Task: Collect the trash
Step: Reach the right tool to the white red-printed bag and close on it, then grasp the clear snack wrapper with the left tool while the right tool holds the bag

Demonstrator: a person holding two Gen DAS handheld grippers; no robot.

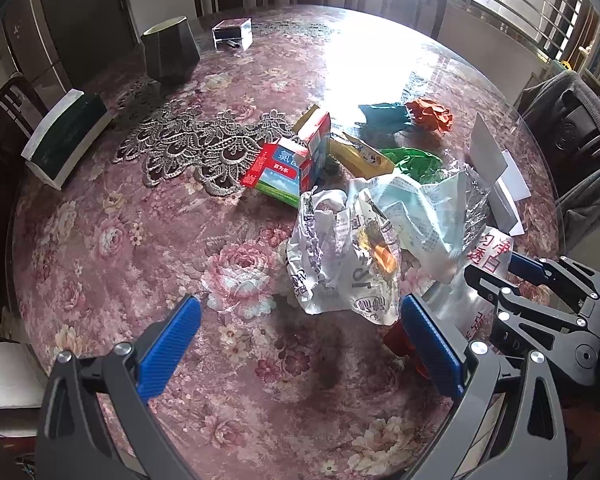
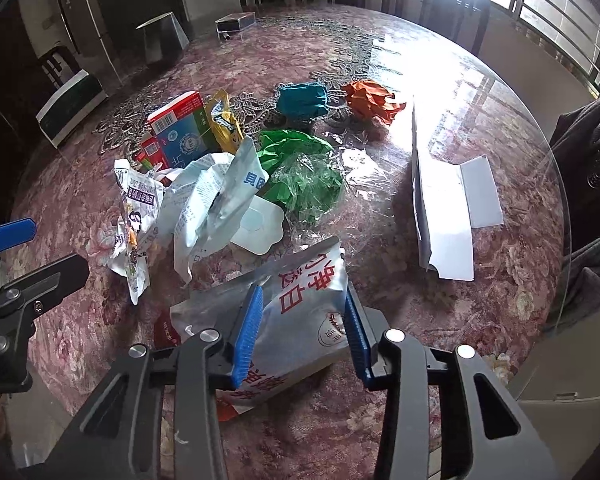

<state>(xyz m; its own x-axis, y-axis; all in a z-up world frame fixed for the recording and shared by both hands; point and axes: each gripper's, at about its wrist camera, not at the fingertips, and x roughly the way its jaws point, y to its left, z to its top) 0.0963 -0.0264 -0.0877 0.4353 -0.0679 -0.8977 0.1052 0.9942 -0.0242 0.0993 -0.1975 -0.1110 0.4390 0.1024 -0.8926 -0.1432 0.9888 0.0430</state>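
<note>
Flowery round desk (image 1: 112,240), left hand-held gripper (image 1: 300,344) tipped down with jaws wide apart over nothing, right hand-held gripper (image 2: 302,332) tipped down, squeezing silver packet (image 2: 300,312) with red 净白 writing

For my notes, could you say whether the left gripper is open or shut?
Open: the left gripper has pads wide apart, nothing between them.

Red characters "净白" run down the silver pouch (image 2: 300,304); "百为乐" sits on the red-and-blue carton (image 1: 278,170); other print is illegible.
</note>
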